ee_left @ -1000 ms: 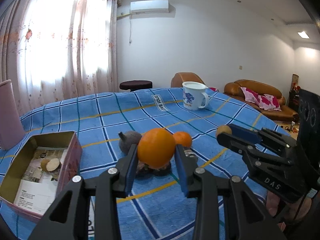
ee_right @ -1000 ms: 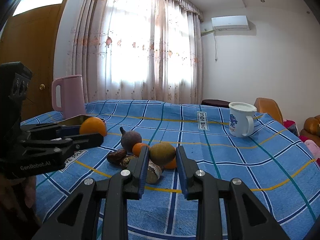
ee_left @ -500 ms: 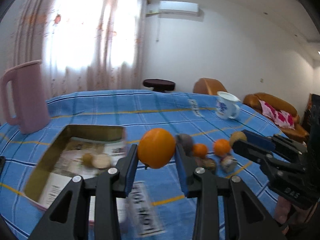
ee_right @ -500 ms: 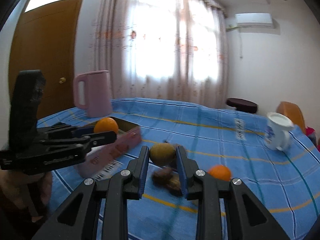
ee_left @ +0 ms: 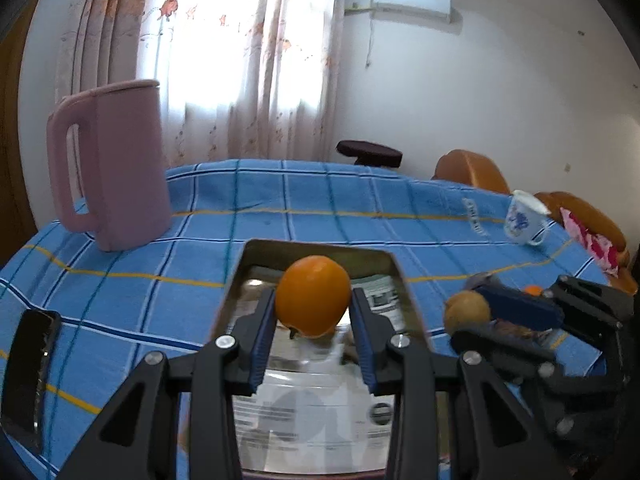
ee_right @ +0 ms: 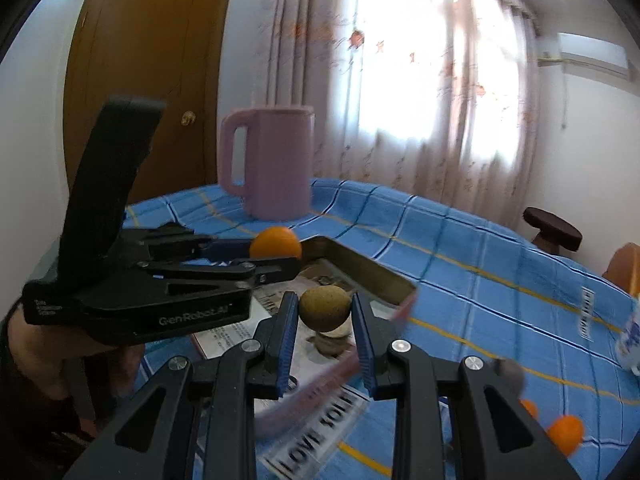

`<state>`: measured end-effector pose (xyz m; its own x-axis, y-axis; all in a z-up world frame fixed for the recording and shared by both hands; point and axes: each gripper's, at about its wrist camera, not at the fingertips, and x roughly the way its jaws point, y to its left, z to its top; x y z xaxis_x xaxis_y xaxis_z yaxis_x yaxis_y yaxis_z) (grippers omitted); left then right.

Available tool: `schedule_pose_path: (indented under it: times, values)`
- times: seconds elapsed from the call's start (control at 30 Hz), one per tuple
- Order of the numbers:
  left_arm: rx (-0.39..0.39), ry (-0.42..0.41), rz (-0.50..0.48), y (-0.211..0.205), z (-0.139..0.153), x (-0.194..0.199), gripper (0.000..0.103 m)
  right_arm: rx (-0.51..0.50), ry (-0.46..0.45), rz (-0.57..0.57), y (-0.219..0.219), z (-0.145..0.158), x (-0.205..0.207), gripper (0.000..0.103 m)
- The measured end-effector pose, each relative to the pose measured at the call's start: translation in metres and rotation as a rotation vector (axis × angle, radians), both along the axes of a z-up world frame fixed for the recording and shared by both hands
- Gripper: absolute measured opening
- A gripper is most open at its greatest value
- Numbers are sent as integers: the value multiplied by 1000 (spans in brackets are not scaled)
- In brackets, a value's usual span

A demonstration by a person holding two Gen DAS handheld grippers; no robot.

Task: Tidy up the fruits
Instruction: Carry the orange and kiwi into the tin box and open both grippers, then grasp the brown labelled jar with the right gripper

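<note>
Above the open box point(ee_left: 394, 268), the left gripper point(ee_left: 313, 320) grasps an orange point(ee_left: 313, 295) and the right gripper point(ee_right: 325, 326) a brown fruit point(ee_right: 325, 308), both seemingly awaiting lowering and release inside.

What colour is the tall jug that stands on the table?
The jug is pale pink, handle included. It shows best in the left wrist view.
</note>
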<state>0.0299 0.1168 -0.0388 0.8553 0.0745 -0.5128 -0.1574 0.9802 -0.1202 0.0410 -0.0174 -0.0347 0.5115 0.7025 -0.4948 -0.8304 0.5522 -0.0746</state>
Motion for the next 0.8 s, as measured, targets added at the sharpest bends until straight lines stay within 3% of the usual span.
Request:
schedule_pose_path:
  times: [0.27,0.57,0.73,0.8]
  values:
    - [-30,66,20,26,-13,11,38,-83,103,15,33,-26,13,29]
    - [-11,94,33,22,-19,15,40,-145,156,14,44,-32,19,30]
    - [-17,47,65,21,-9,5,68,-110,151,-15,28,-27,17,44]
    - [-19,13,57,14,-1,-1,68,-99,121,-29,15,-22,11,44]
